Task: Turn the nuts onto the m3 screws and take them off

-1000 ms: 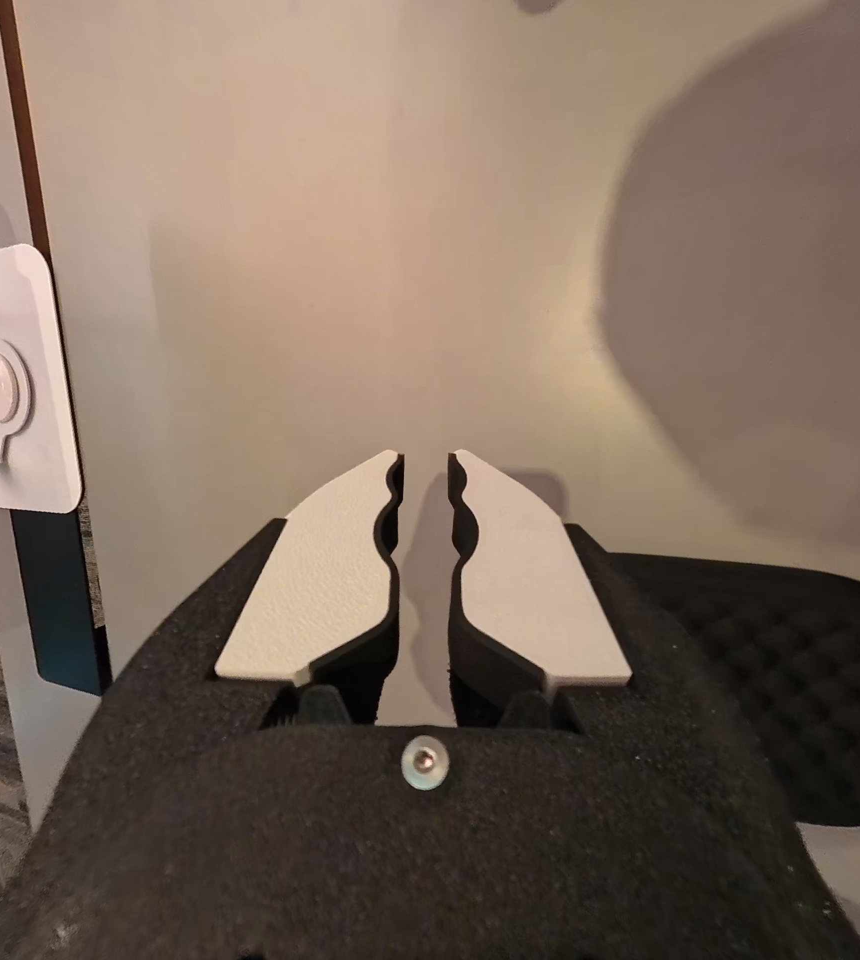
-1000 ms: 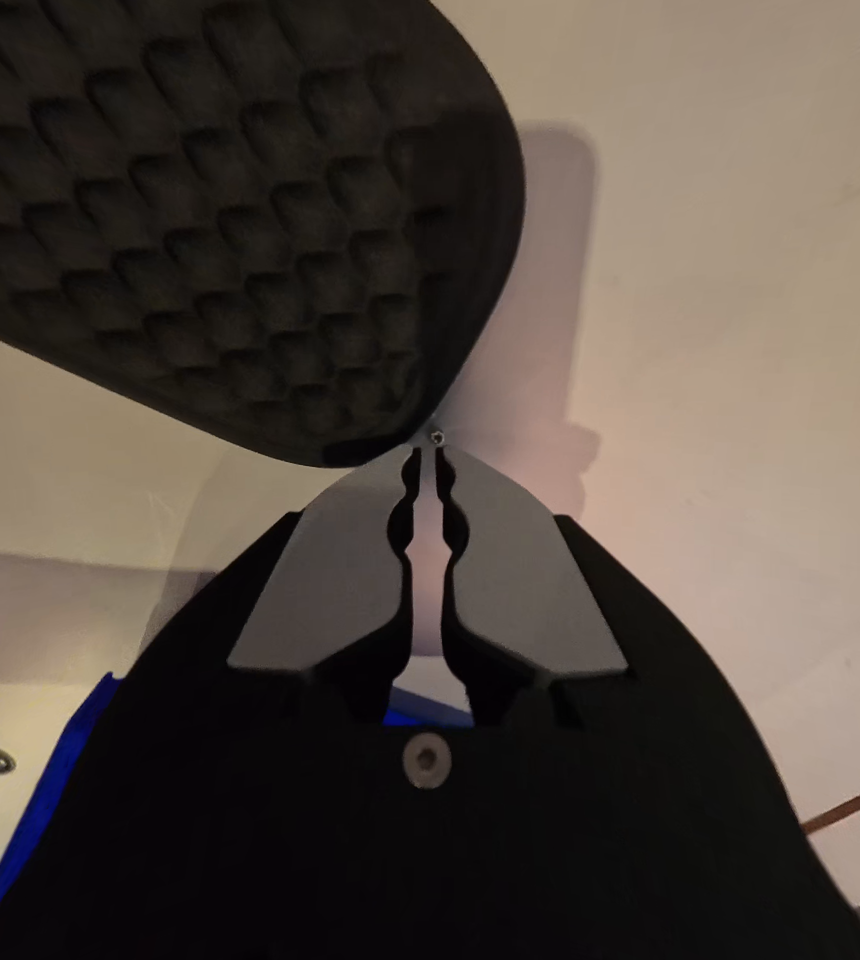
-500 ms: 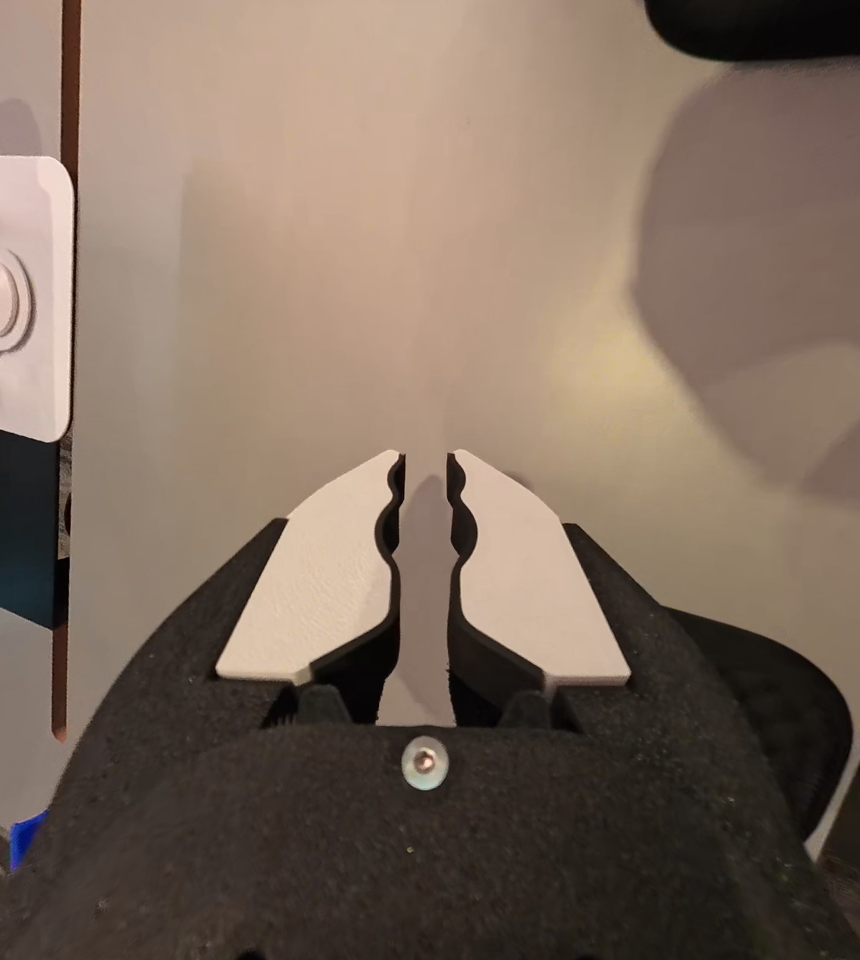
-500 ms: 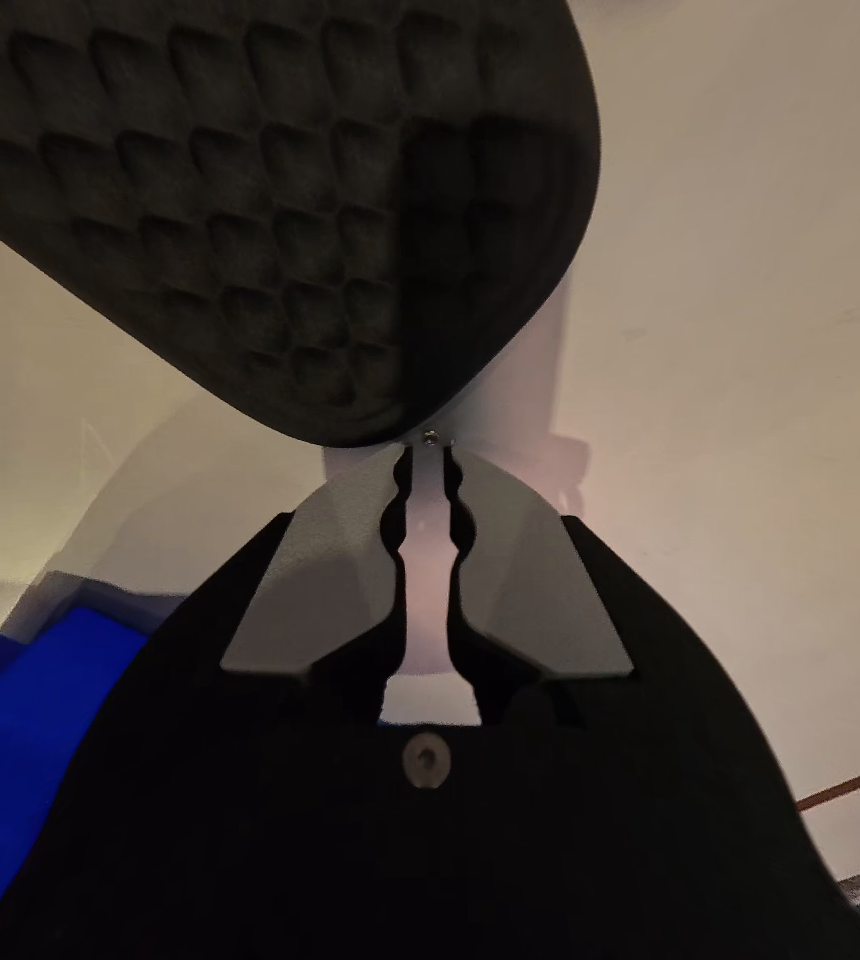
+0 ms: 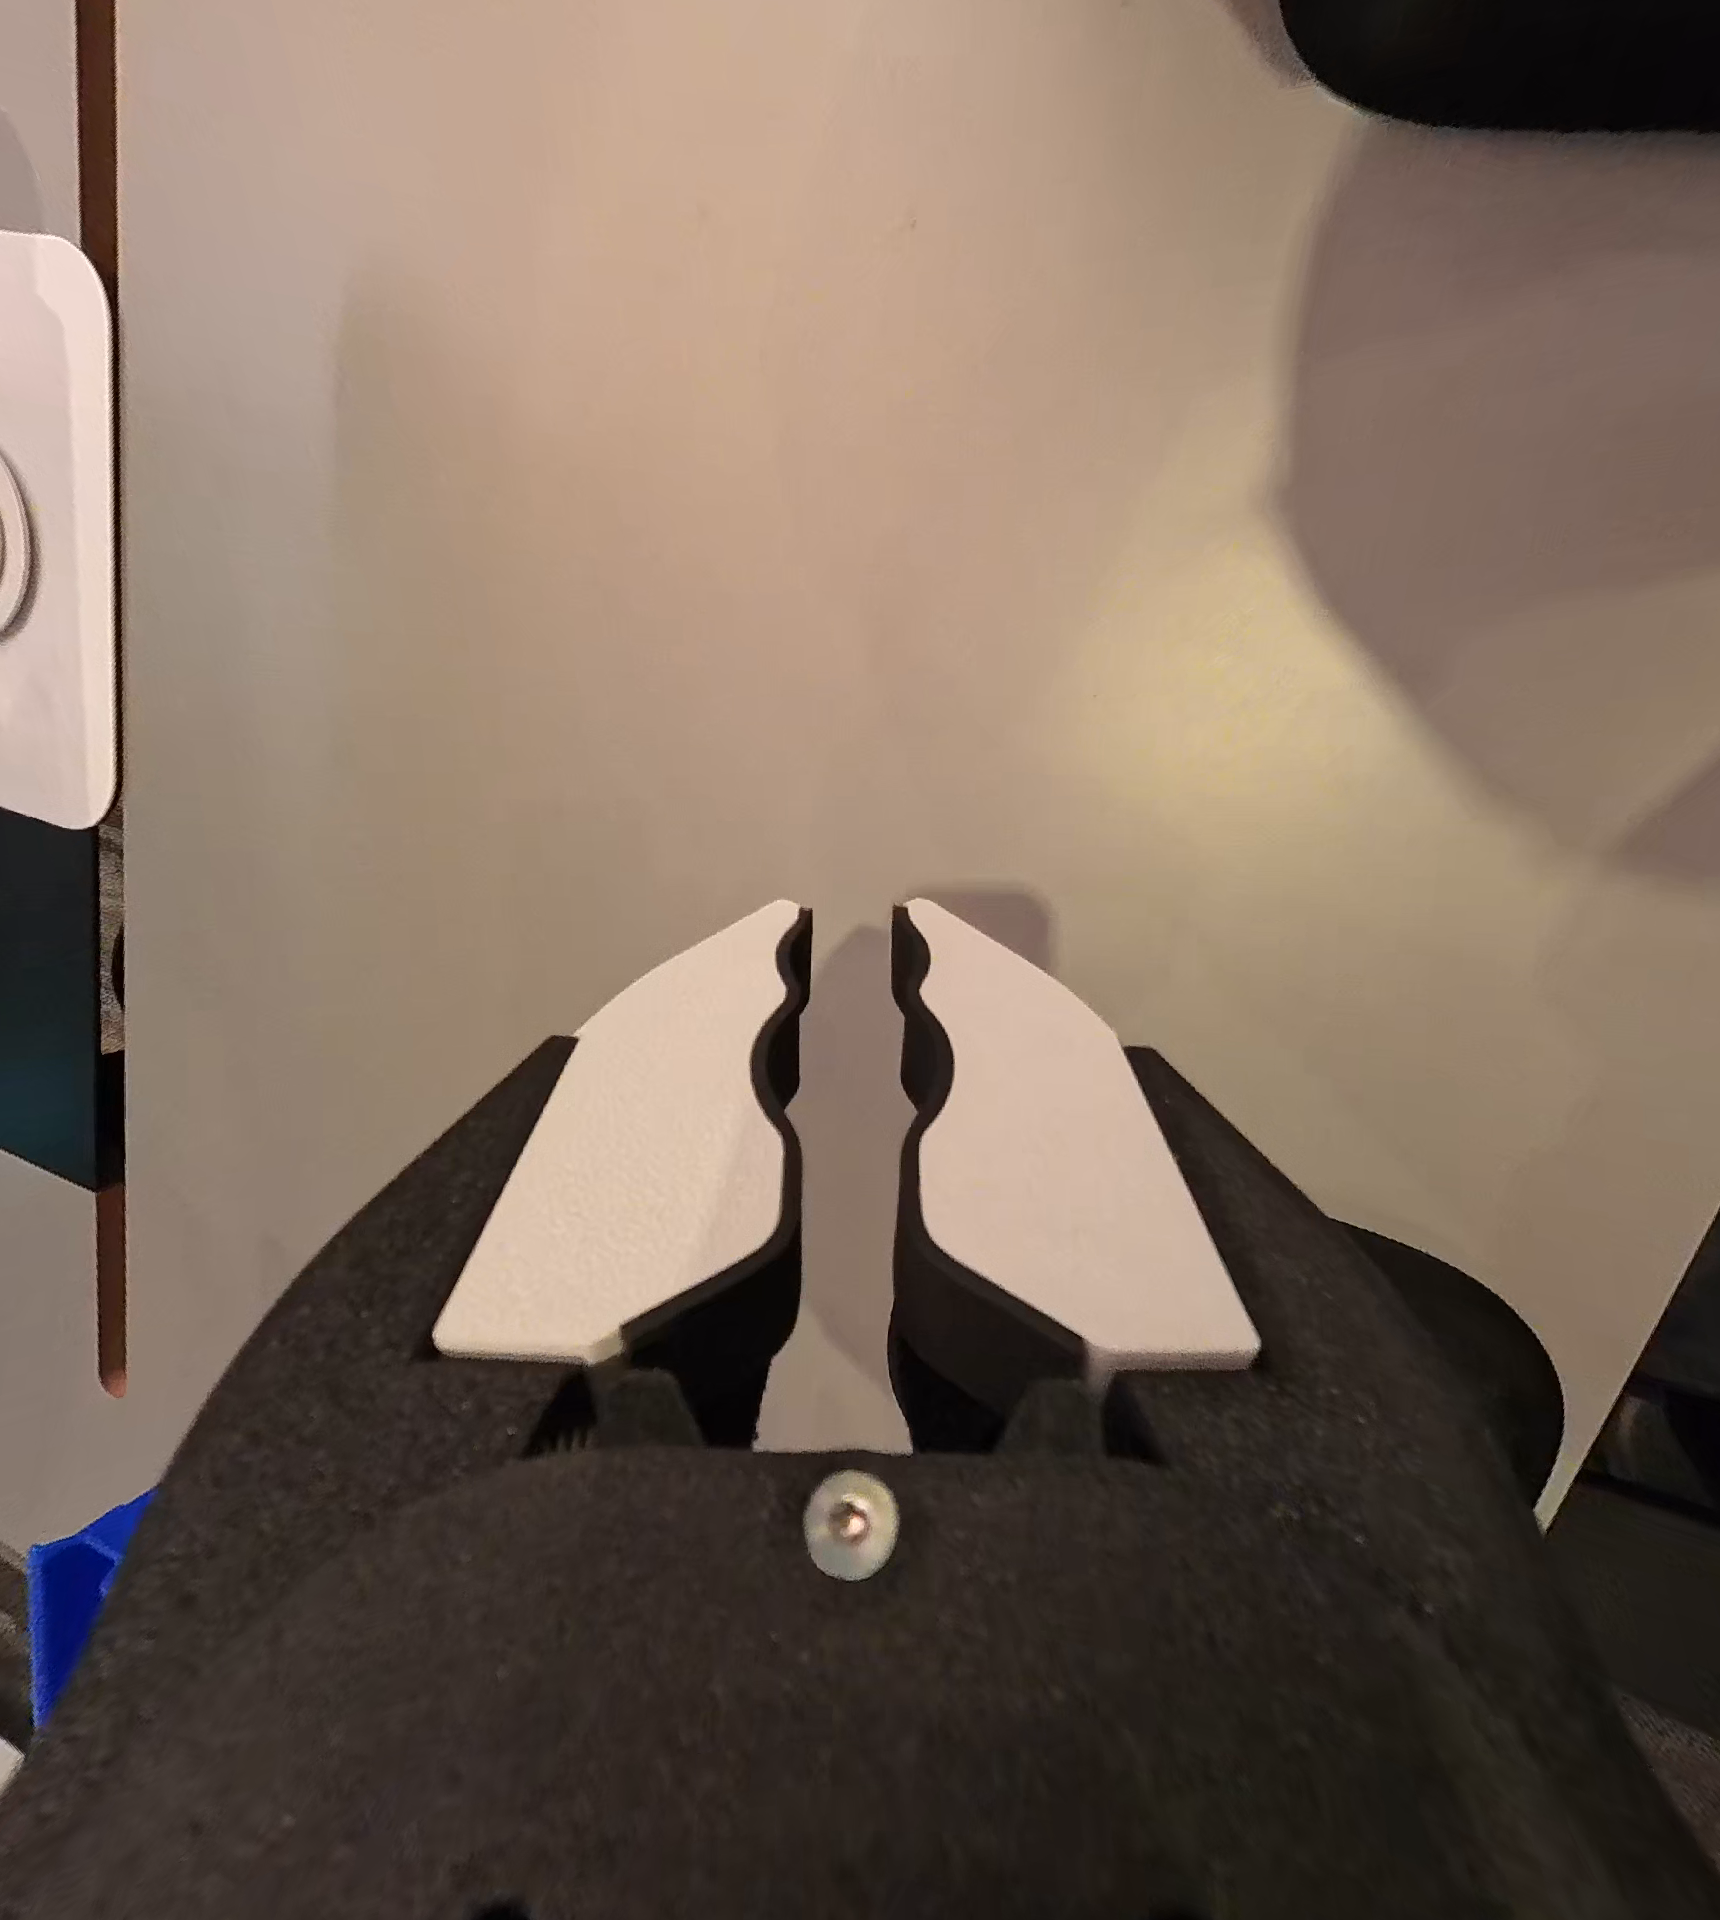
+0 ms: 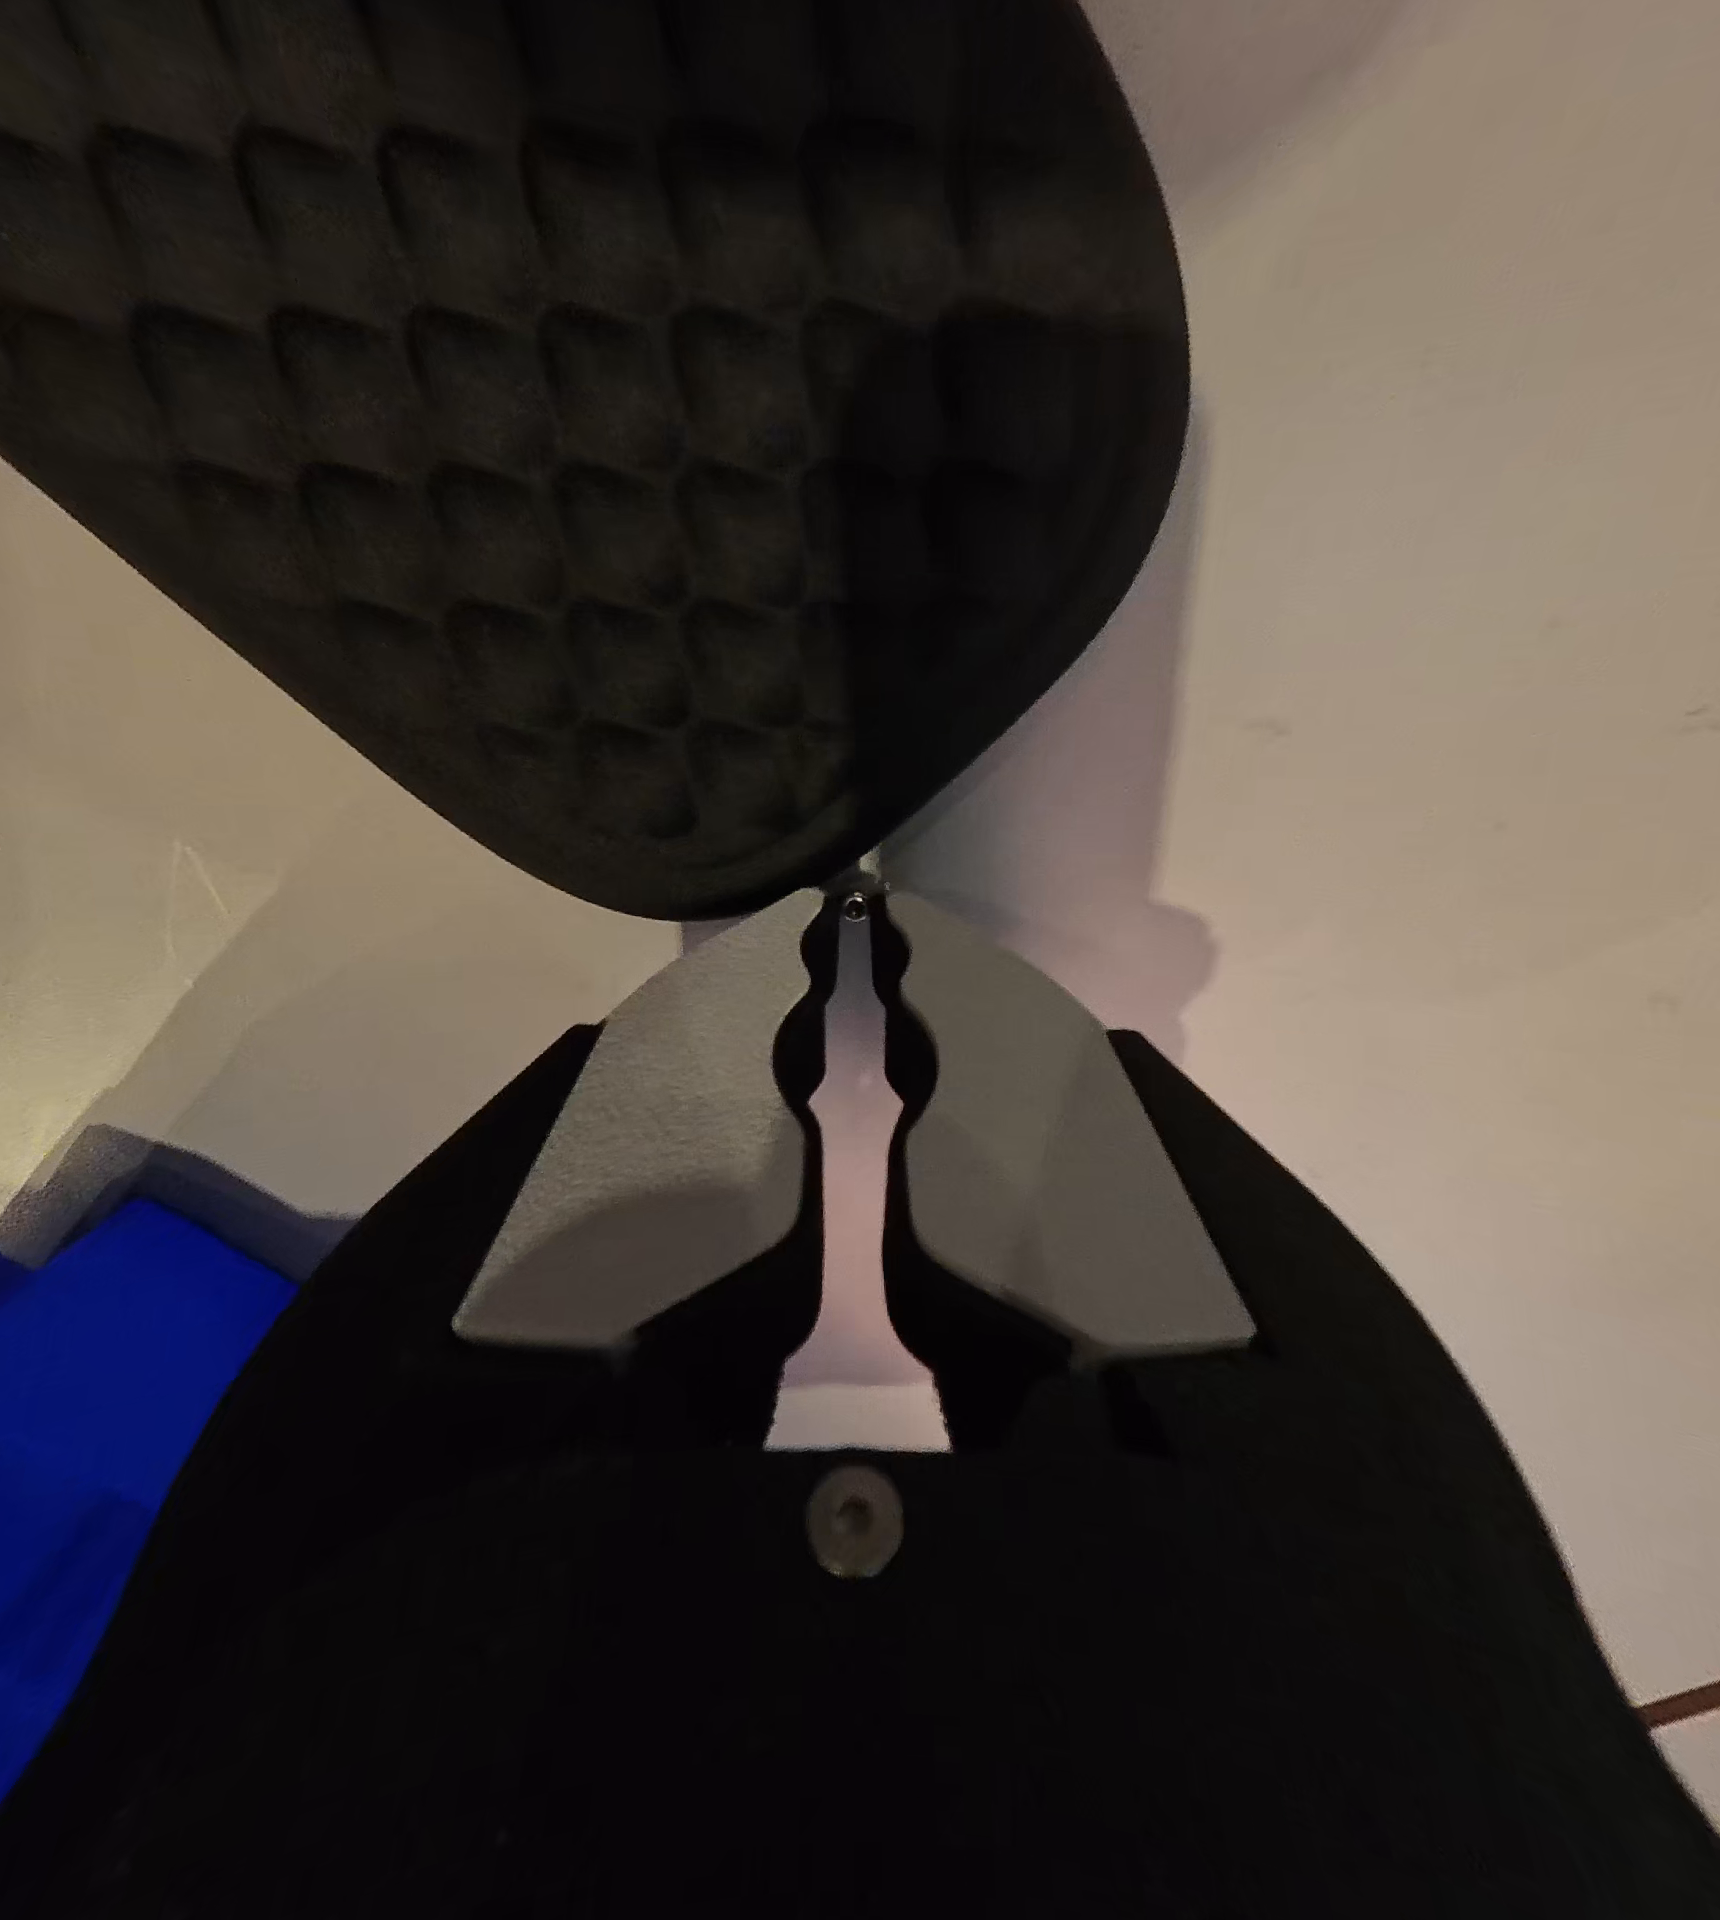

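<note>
Your right gripper [image 6: 854,912] is nearly closed, its tips pinching a tiny metal part, a screw or nut [image 6: 853,908]; it is too small to tell which, and its long axis cannot be made out. The part sits right at the tip line, just under the rounded corner of a black dimpled foam pad [image 6: 523,416] that fills the upper left of the right wrist view. Whether the part touches the pad is unclear. This gripper points at a pale cream surface [image 6: 1458,727], with a blue bin [image 6: 56,1403] low on its left.

Your left gripper [image 5: 852,914] stands at a narrow gap with nothing visible between its white fingers [image 5: 627,1174]. It faces a pale panel [image 5: 731,520] crossed by broad shadows. To its left a thin brown vertical strip [image 5: 95,156] runs beside a white rounded plate [image 5: 4,520] bearing a round clear knob. A black shape [image 5: 1562,62] shows at the top right corner, and a bit of blue [image 5: 77,1590] low on the left.
</note>
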### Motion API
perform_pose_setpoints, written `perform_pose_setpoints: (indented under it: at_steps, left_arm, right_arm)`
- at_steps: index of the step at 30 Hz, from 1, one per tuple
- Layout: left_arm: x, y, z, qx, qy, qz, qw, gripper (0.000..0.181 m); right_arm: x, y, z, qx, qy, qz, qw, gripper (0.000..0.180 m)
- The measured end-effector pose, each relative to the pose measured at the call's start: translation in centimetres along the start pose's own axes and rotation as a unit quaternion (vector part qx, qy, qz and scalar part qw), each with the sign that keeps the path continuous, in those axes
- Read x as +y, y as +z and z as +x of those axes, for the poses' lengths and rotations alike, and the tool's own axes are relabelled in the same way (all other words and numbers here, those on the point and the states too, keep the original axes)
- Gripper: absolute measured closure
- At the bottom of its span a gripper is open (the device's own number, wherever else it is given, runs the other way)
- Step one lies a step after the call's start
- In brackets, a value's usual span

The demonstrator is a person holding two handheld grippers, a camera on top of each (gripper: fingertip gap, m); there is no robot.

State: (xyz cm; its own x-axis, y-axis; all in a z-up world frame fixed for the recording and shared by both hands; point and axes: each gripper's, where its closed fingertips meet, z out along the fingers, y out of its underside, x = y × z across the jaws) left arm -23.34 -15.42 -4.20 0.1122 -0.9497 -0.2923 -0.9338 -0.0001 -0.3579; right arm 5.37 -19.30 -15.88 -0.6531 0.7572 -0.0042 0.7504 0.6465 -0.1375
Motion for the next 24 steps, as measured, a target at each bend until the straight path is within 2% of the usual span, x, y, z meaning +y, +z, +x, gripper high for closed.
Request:
perform_pose_setpoints:
  at_steps: [9,14,17,24]
  left_arm:
    - [-0.6,0.3,-0.6,0.005,0.000,0.021,1.000,0.167]
    - [0.4,0.5,-0.9,0.005,-0.009,0.036,0.999,0.167]
    - [1.4,0.3,-1.3,-0.002,-0.010,0.041,0.999,0.167]
    - [4.4,-0.9,-3.7,-0.033,-0.036,0.063,0.997,0.167]
  right_arm:
    - [0.5,-0.2,0.5,0.020,0.038,0.011,0.999,0.175]
    - [0.9,-0.7,2.2,0.044,0.064,0.021,0.997,0.174]
    - [0.2,-1.4,5.2,0.069,0.082,0.026,0.994,0.175]
    - [-5.2,-1.5,15.1,0.100,0.172,0.105,0.974,0.175]
